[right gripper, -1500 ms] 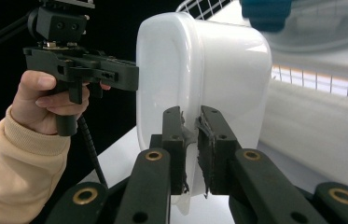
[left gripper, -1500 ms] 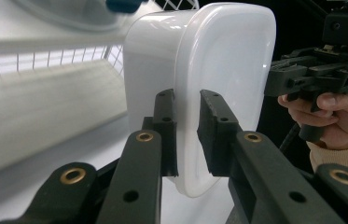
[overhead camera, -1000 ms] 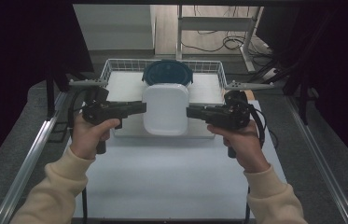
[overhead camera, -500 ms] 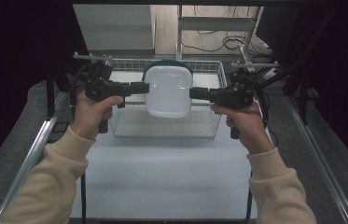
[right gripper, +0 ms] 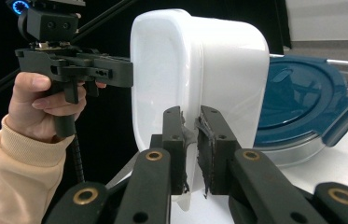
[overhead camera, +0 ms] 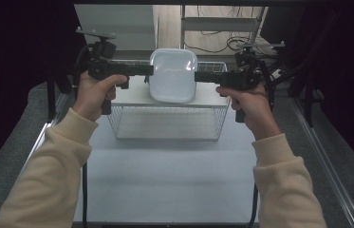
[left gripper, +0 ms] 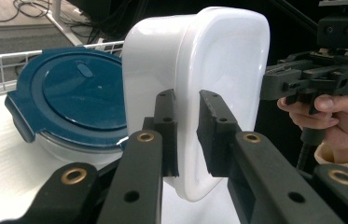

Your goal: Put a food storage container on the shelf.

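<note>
High view: you hold the white container (overhead camera: 172, 75) aloft above the wire basket (overhead camera: 167, 122), tipped on edge so its flat face meets the camera. Your left hand-held gripper (overhead camera: 150, 70) is clamped on its left rim, your right hand-held gripper (overhead camera: 198, 76) on the opposite rim; the paired grip likely keeps it from swinging. Behind the container, a blue-lidded dish (left gripper: 69, 100) sits on the white shelf (overhead camera: 136, 96) across the basket.

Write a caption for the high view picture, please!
Both grippers lift a white container above the wire basket.
</note>
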Motion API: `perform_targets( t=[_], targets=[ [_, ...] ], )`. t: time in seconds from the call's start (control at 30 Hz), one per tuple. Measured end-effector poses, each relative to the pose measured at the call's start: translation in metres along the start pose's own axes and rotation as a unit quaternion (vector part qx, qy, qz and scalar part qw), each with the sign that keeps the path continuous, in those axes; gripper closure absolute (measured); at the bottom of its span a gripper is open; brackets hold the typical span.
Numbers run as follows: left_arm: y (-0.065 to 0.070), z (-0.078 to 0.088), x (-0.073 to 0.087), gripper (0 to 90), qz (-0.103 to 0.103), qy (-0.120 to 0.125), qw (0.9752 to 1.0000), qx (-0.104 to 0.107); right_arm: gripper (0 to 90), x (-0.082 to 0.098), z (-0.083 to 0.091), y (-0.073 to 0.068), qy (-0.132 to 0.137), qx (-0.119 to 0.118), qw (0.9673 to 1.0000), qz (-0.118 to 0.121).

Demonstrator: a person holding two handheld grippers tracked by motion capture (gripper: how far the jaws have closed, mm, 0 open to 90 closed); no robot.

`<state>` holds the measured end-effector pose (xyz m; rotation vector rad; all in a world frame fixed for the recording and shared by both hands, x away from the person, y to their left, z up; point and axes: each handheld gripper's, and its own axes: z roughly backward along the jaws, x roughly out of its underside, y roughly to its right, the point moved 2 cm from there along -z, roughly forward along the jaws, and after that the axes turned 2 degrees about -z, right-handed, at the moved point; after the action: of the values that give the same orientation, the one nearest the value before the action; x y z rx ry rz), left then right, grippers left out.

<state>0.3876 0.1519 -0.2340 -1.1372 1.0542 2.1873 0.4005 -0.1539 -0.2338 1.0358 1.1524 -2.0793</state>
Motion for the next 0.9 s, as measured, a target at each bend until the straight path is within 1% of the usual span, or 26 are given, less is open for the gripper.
perform_targets(
  t=[0.07,0.17,0.23,0.33,0.43,0.5,0.63,0.73,0.9],
  targets=[
    [-0.001,-0.002,-0.006,78.2,0.005,-0.001,1.0,0.0,81.1,-0.005,0.0,0.003,0.0,0.002,1.0,-0.003],
    [-0.002,-0.005,-0.014,78.3,0.004,-0.006,1.0,-0.001,81.1,-0.012,0.0,0.008,0.004,-0.001,0.9999,-0.009],
    [-0.005,-0.006,-0.019,78.3,0.004,-0.01,0.9999,-0.002,81.1,-0.016,-0.001,0.011,0.005,-0.002,0.9999,-0.012],
    [-0.012,-0.01,-0.024,78.3,0.012,-0.014,0.9998,0.0,81.0,-0.021,-0.004,0.016,0.001,-0.001,0.9998,-0.021],
    [-0.019,-0.012,-0.026,78.3,0.022,-0.015,0.9996,0.0,80.9,-0.025,-0.009,0.021,-0.003,-0.001,0.9996,-0.029],
    [-0.023,-0.013,-0.026,78.4,0.026,-0.014,0.9995,0.002,80.9,-0.028,-0.012,0.024,-0.007,0.001,0.9995,-0.032],
    [-0.03,-0.012,-0.028,78.5,0.033,-0.013,0.9993,0.006,80.9,-0.033,-0.019,0.028,-0.013,-0.002,0.9991,-0.039],
    [-0.034,-0.011,-0.029,78.5,0.039,-0.016,0.9991,0.003,80.8,-0.035,-0.023,0.03,-0.018,-0.003,0.9988,-0.045],
    [-0.039,-0.012,-0.028,78.5,0.043,-0.022,0.9988,0.0,80.8,-0.035,-0.03,0.034,-0.023,-0.004,0.9982,-0.055]
  ],
)
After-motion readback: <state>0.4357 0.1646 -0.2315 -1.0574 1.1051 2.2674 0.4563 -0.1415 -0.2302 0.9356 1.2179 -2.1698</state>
